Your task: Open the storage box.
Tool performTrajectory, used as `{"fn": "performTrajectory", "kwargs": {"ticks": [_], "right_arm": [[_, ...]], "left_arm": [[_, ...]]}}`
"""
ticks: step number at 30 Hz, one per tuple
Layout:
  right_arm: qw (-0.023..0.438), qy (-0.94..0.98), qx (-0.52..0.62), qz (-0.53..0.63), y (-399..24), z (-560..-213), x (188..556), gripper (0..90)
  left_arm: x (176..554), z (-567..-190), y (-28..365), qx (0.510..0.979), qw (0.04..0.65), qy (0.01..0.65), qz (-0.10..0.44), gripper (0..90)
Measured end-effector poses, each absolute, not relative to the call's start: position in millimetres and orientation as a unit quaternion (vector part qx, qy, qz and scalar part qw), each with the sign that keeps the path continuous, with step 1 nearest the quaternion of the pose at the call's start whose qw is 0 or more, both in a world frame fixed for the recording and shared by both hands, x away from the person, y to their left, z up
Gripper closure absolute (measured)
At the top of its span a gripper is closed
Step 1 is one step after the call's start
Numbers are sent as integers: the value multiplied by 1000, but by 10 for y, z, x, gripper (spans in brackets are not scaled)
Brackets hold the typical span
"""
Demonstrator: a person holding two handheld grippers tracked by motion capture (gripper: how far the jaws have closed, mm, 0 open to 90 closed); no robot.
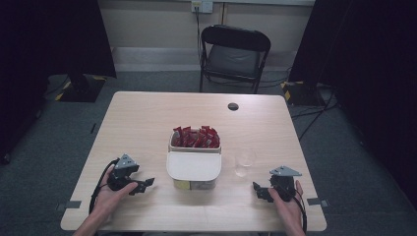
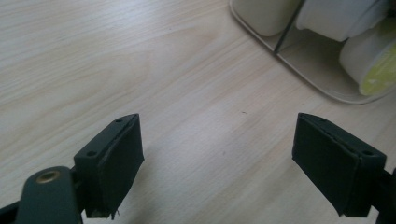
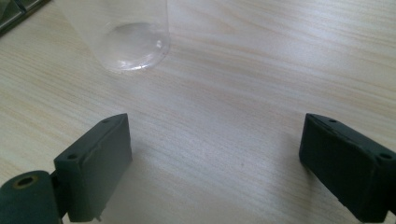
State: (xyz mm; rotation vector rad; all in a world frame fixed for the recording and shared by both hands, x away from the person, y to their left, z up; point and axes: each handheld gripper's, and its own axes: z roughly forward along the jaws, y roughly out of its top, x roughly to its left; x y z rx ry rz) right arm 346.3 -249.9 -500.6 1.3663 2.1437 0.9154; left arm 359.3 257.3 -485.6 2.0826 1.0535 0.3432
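A cream divided box (image 1: pixel 194 166) stands mid-table; its far compartment holds several red packets (image 1: pixel 195 137), and a white lid covers its near part. A clear plastic cup (image 1: pixel 244 162) stands upright just right of the box. My left gripper (image 1: pixel 146 184) rests near the front left of the table, open, jaws wide apart over bare wood (image 2: pixel 217 154), with the box corner (image 2: pixel 322 60) ahead to its right. At the front right my right gripper (image 1: pixel 257 190) is open too, nothing between its jaws (image 3: pixel 215 163), the cup's base (image 3: pixel 130 42) just ahead to the left.
A round cable hole (image 1: pixel 233 106) sits near the table's far edge. A black folding chair (image 1: pixel 233 56) stands behind the table. Dark curtains hang at both sides. Small white tubs (image 2: pixel 369 60) lie in the box's near compartment.
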Motion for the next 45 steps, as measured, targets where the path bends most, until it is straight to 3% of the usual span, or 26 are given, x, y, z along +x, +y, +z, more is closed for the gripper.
{"fn": "performTrajectory", "kwargs": {"ticks": [45], "right_arm": [[219, 774, 494, 330, -2500, -5007, 3464, 85]], "left_arm": [[3496, -4571, 2152, 820, 439, 357, 92, 163]]}}
